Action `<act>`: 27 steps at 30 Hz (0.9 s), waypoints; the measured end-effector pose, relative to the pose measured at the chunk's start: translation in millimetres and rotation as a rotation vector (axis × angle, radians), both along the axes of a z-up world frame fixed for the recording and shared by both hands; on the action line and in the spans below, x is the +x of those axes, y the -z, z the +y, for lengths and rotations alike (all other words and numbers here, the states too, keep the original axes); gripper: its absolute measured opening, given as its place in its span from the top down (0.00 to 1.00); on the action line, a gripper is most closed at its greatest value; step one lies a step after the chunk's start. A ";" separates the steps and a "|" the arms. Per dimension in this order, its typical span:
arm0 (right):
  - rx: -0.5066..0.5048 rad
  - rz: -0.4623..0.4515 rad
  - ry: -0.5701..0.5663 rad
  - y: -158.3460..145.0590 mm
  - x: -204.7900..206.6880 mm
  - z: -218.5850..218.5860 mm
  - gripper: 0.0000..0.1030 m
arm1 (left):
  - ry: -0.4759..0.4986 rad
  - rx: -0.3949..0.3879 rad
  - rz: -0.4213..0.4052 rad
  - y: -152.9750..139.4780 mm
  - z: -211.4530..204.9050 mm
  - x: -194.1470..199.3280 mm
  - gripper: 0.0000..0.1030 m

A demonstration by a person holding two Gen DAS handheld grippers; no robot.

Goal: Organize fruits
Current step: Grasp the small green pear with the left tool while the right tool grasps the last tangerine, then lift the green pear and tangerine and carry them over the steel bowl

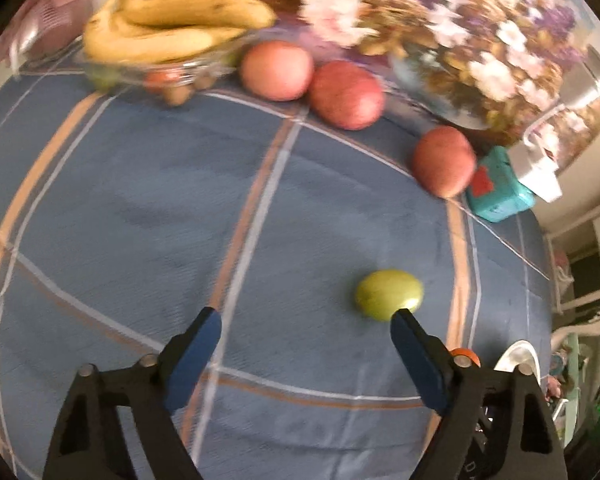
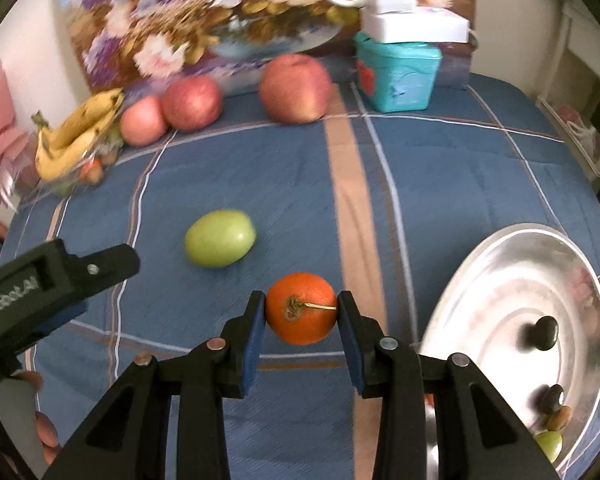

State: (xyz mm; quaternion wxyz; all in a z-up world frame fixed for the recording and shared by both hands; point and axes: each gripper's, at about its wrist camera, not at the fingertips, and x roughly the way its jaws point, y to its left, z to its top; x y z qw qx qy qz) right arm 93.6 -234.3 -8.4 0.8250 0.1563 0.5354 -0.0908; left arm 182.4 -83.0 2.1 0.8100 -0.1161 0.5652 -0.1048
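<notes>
Right tool (image 2: 301, 312) is clamped on a small orange fruit (image 2: 301, 308), blue pads pressing its L and R sides, stem end w/ a thin stalk facing the camera; whether the fruit is lifted or touching the blue plaid cloth (image 2: 260, 168) on the surface can't be told. Left tool (image 1: 306, 328) stands wide apart w/ nothing between its pads, pointing down over the cloth; its R pad tip sits just in front of a green fruit (image 1: 389, 294) lying loose on the cloth, contact unclear. In the right wrist view that green fruit lies just beyond and L of the orange one, apart from it. Three red apples (image 2: 295, 89) sit along the far edge, near a floral painting (image 2: 204, 16). Bananas (image 1: 172, 26) rest on a glass bowl (image 1: 156, 72) at far L. Teal box (image 2: 396, 76) stands beside the R-most apple. A silver metal plate (image 2: 500, 280) at near R holds a few small dark and green fruits.
</notes>
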 end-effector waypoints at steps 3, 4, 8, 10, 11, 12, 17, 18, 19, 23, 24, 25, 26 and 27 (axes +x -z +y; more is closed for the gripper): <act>0.002 -0.014 0.022 -0.7 2.3 -8.6 0.63 | 0.038 -0.034 -0.019 4.2 -18.9 4.0 0.19; 0.005 -0.018 0.026 -0.7 3.0 -10.8 0.63 | 0.050 -0.044 -0.024 5.8 -23.8 4.5 0.21; 0.010 -0.032 0.030 0.7 9.1 -16.5 0.63 | 0.099 -0.047 -0.039 14.7 -43.2 7.1 0.29; 0.018 -0.034 0.031 3.2 10.8 -18.6 0.63 | 0.109 -0.067 -0.031 19.9 -49.1 10.6 0.33; 0.020 -0.034 0.033 4.2 11.1 -20.2 0.63 | 0.111 -0.079 -0.027 21.5 -50.2 11.3 0.38; 0.021 -0.033 0.033 5.3 11.9 -22.3 0.63 | 0.113 -0.093 -0.020 24.2 -52.0 12.6 0.40; 0.031 -0.027 0.044 11.4 16.2 -29.1 0.63 | 0.097 -0.105 -0.024 29.4 -57.0 19.1 0.47; 0.032 -0.026 0.047 12.0 16.1 -30.6 0.63 | 0.098 -0.103 -0.028 29.1 -57.9 20.1 0.47; 0.033 -0.023 0.049 12.6 16.4 -31.9 0.63 | 0.100 -0.101 -0.030 29.2 -58.6 20.4 0.47; 0.037 -0.013 0.055 14.8 15.8 -33.1 0.63 | 0.098 -0.098 -0.018 27.2 -54.3 15.0 0.47; 0.033 -0.011 0.052 14.5 15.6 -32.6 0.63 | 0.095 -0.093 -0.010 26.1 -54.1 13.5 0.47; 0.030 -0.009 0.049 14.0 15.4 -32.1 0.63 | 0.094 -0.088 -0.006 25.2 -54.1 12.6 0.48; 0.025 -0.007 0.047 12.8 14.7 -31.4 0.63 | 0.092 -0.082 0.000 24.2 -52.7 10.6 0.47; 0.020 -0.006 0.045 11.1 13.6 -30.7 0.63 | 0.088 -0.077 0.008 23.6 -51.6 8.5 0.47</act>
